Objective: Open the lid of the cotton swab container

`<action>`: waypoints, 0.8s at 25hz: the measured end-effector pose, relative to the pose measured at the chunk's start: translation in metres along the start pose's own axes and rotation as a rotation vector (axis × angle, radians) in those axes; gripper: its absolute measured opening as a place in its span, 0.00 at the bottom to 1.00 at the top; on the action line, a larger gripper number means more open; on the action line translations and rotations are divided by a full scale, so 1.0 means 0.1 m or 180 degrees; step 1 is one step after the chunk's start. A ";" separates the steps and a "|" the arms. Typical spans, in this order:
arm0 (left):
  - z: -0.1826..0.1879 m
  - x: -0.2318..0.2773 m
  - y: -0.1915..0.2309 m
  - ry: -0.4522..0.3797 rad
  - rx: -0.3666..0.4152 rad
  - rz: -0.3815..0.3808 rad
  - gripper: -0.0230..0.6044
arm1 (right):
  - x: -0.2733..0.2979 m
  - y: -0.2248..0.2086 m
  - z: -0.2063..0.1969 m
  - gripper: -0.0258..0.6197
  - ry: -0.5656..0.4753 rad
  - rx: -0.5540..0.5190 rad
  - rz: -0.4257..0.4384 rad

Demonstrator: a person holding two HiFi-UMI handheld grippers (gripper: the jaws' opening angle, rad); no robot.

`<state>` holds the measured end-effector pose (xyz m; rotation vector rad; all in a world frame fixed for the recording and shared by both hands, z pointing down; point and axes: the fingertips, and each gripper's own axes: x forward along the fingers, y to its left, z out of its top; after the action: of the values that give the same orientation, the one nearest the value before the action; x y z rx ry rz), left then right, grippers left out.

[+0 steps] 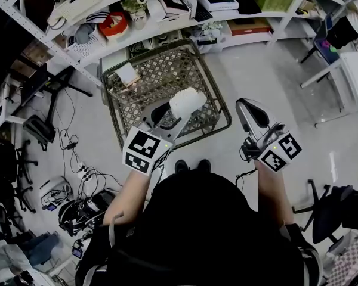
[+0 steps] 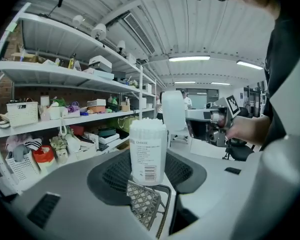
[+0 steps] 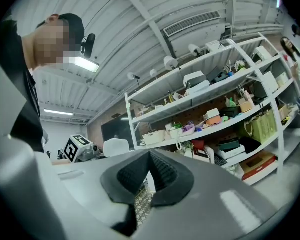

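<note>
While the cotton swab container [image 1: 188, 102] is being steadied above the wire basket [image 1: 161, 76] by the left gripper [image 1: 169, 126] in the head view, the right gripper [image 1: 250, 119] is being held apart. In the left gripper view, its body is being clamped between part-spread jaws, with the lid [image 2: 174, 111] seemingly raised behind. In the right gripper view, the jaws are being pressed together on nothing.

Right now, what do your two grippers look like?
The left gripper and right gripper are light grey with black ribbed pads. Each carries a cube with black-and-white square markers. The person wears a black top.
</note>
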<state>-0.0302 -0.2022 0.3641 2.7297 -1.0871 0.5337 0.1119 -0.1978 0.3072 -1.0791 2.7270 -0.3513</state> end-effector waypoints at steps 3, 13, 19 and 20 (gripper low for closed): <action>-0.01 0.01 -0.03 -0.0012 -0.0023 0.0033 0.35 | 0.02 0.02 -0.03 0.05 0.0048 -0.0057 -0.0009; 0.01 -0.05 0.06 -0.0012 -0.0043 0.0120 0.35 | 0.02 0.00 0.05 0.05 0.0052 -0.0186 -0.0048; 0.04 -0.09 0.09 -0.0019 0.0004 0.0147 0.35 | 0.02 0.02 0.08 0.05 0.0081 -0.0293 -0.0056; 0.04 -0.09 0.09 -0.0023 0.0004 0.0147 0.35 | 0.01 0.03 0.08 0.05 0.0086 -0.0298 -0.0056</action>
<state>-0.0412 -0.2042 0.3569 2.7158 -1.1545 0.5316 0.1112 -0.1980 0.2991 -1.1304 2.7844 -0.2446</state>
